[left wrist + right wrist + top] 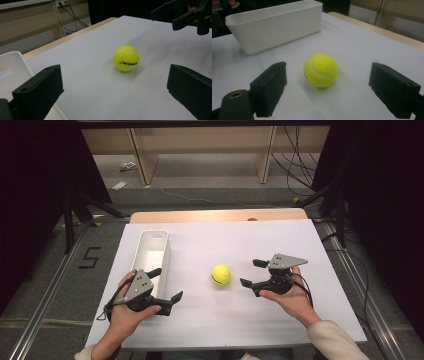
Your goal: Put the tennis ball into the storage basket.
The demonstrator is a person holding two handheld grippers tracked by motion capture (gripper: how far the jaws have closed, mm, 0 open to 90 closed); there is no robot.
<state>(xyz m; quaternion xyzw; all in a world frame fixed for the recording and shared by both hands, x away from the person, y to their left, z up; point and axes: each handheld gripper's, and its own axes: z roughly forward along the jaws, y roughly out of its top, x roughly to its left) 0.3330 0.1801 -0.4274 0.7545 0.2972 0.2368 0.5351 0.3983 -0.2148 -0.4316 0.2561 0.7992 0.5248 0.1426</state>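
A yellow tennis ball (220, 274) rests on the white table sheet (225, 320) near its middle. My right gripper (252, 273) sits just to the ball's right, open, jaws pointing at it; in the right gripper view the ball (321, 70) lies a short way ahead of the wide-apart jaws. My left gripper (166, 284) is open at the left, beside the near end of a long white bin (152, 254). From the left gripper view the ball (125, 58) sits farther off, with the right gripper (175, 15) beyond it.
The white bin (274, 25) stands lengthwise along the sheet's left side, and it looks empty. A bare wooden strip (220, 215) borders the table's far edge. Black stands and cables sit on the floor around the table.
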